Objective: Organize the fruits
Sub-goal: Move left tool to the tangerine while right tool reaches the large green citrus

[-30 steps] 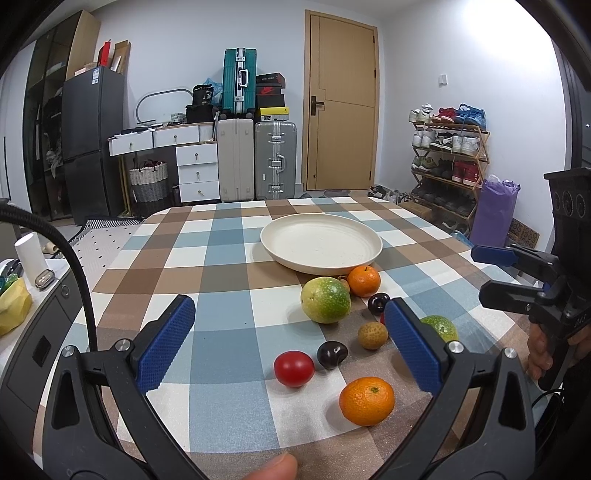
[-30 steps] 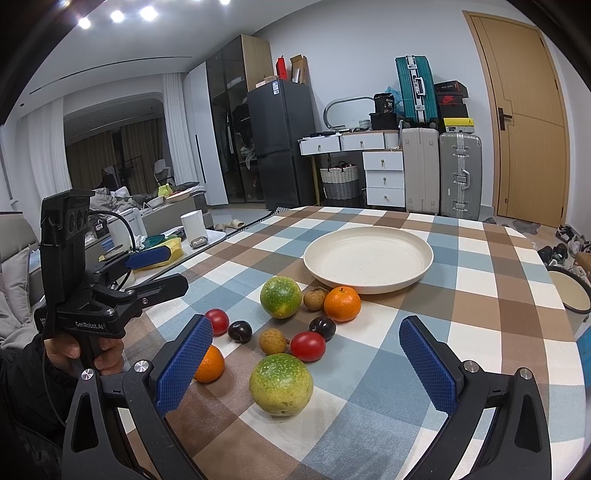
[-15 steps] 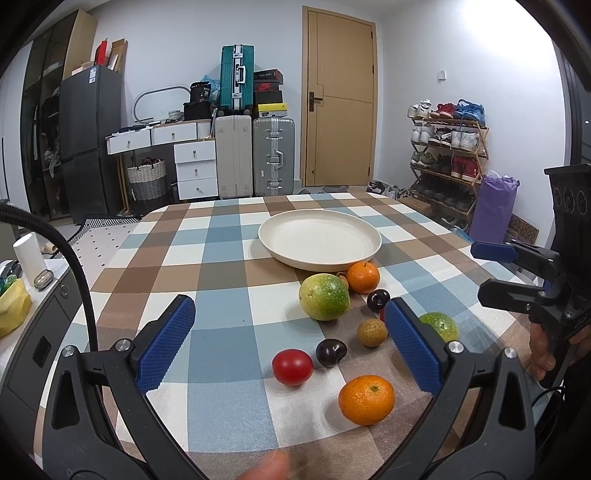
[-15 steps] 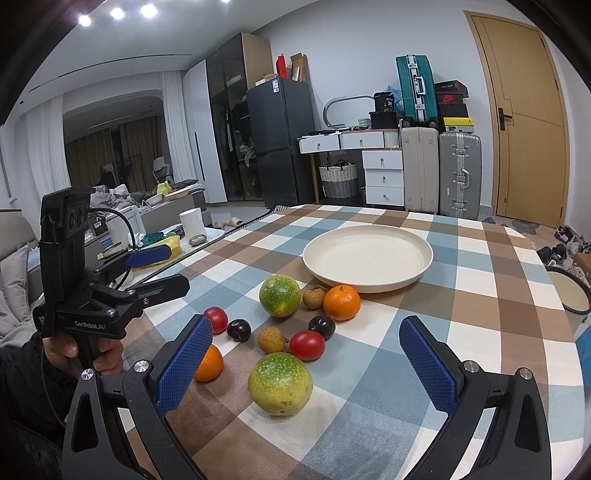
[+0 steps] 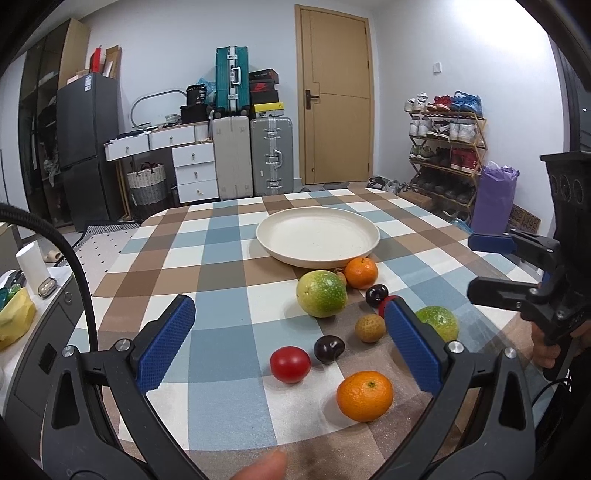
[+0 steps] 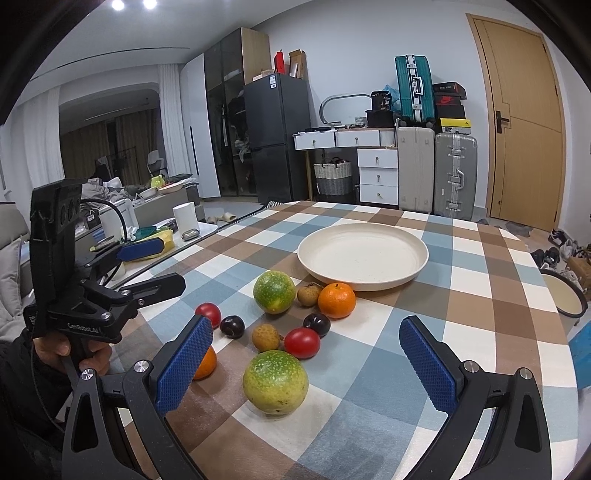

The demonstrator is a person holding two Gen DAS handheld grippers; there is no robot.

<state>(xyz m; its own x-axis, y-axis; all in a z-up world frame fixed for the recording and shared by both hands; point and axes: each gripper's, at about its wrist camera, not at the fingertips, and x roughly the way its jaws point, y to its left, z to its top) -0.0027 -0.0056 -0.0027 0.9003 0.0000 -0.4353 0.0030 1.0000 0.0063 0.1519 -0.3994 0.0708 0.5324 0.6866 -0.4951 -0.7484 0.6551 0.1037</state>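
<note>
Fruits scattered on checked tablecloth [image 6: 461, 295], just in front of cream plate [image 6: 364, 251]: near orange [image 5: 364, 396], tomato [image 5: 290, 363], green-yellow fruit [image 6: 275, 382] nearest us. Our left gripper [image 5: 295, 345] spread wide, holding nothing; our right gripper [image 6: 306, 362] likewise agape above fruit

- Room's lit pretty evenly and bright, colours look natural.
- Two ceiling spotlights [image 6: 133, 4] show up as blown-out white dots at the top of the right wrist view.
- Big washed-out glare patch on the white wall [image 5: 491, 40] at upper right in the left wrist view.
- Shadows are soft and short, just small dark smudges under the fruit on the checked tablecloth [image 6: 369, 354].
- Heavy fisheye bend: the door [image 6: 524, 122] bows, corners go black.
- Focus is sharp mid-frame; a fingertip [image 5: 264, 467] at the bottom edge is blurry.
</note>
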